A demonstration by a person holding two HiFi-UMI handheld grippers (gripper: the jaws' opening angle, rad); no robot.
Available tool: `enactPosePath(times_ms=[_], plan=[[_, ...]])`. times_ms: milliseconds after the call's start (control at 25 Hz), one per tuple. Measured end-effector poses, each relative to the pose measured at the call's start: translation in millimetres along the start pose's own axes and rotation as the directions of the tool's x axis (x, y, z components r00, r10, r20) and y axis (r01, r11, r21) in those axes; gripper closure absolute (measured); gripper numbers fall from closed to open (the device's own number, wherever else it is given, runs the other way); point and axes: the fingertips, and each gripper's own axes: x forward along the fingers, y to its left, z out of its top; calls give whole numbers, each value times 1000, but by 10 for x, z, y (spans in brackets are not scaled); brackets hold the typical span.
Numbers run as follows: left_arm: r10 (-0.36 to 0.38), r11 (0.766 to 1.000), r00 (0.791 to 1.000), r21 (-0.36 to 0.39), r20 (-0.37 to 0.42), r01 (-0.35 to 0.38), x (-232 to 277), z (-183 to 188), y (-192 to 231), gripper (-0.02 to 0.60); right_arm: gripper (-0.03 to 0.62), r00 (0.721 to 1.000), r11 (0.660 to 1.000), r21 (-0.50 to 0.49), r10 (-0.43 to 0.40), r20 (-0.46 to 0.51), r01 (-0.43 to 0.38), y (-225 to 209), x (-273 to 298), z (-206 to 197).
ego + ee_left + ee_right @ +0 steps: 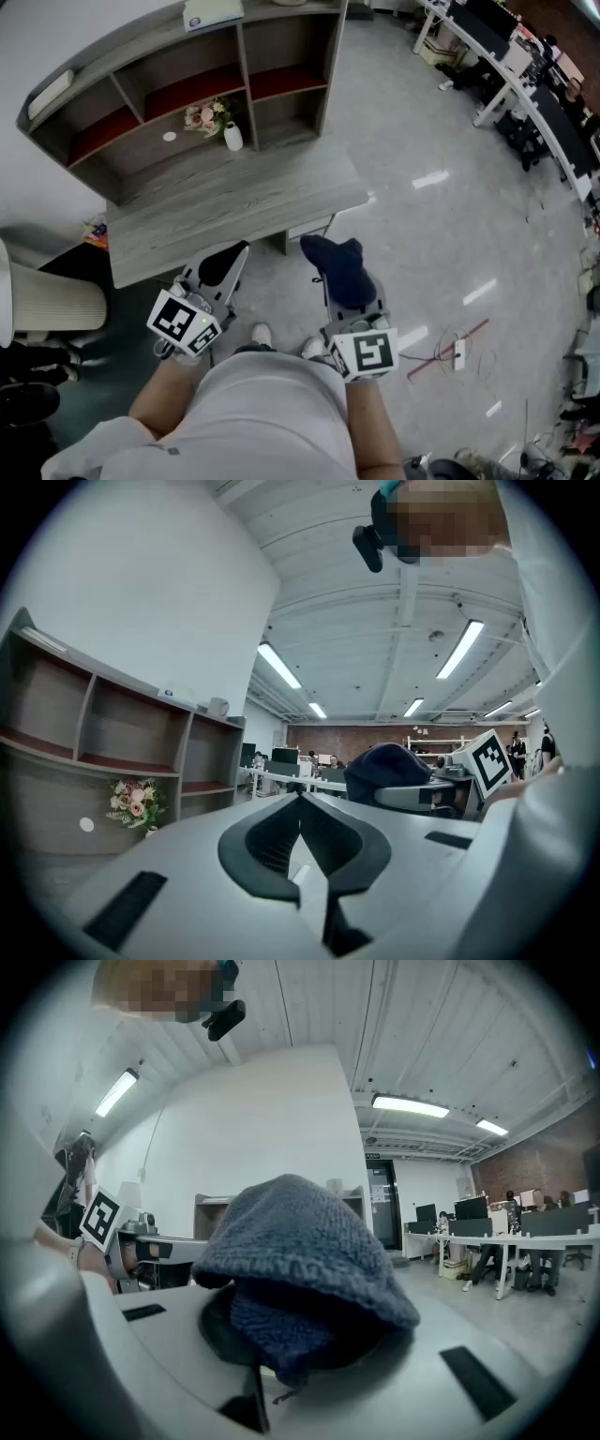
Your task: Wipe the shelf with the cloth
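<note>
Right hand-held gripper (339,281) clenched on cloth (300,1269), near person, well apart from shelf (178,103) at far left. Left hand-held gripper (300,799) closed, empty. Cloth secured; no contact yet; entire wipe outstanding.

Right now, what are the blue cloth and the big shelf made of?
The cloth looks like soft knitted yarn, maybe wool or acrylic: you can see bumpy stitches and a fuzzy, dull surface. The shelf looks like grey wood-look board, probably laminate rather than solid wood: it has streaky grain lines and a flat, matte finish.
</note>
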Motion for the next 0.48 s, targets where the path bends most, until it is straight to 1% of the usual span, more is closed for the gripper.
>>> enactPosePath(times_ms=[280, 480], plan=[[-24, 1000, 1000, -5, -2, 24, -74, 4, 298, 566, 530, 1000, 1000, 8, -18, -17, 18, 175, 249, -5], [-45, 999, 999, -26, -8, 44, -181, -6, 587, 566, 530, 999, 998, 34, -47, -9, 47, 310, 457, 15]])
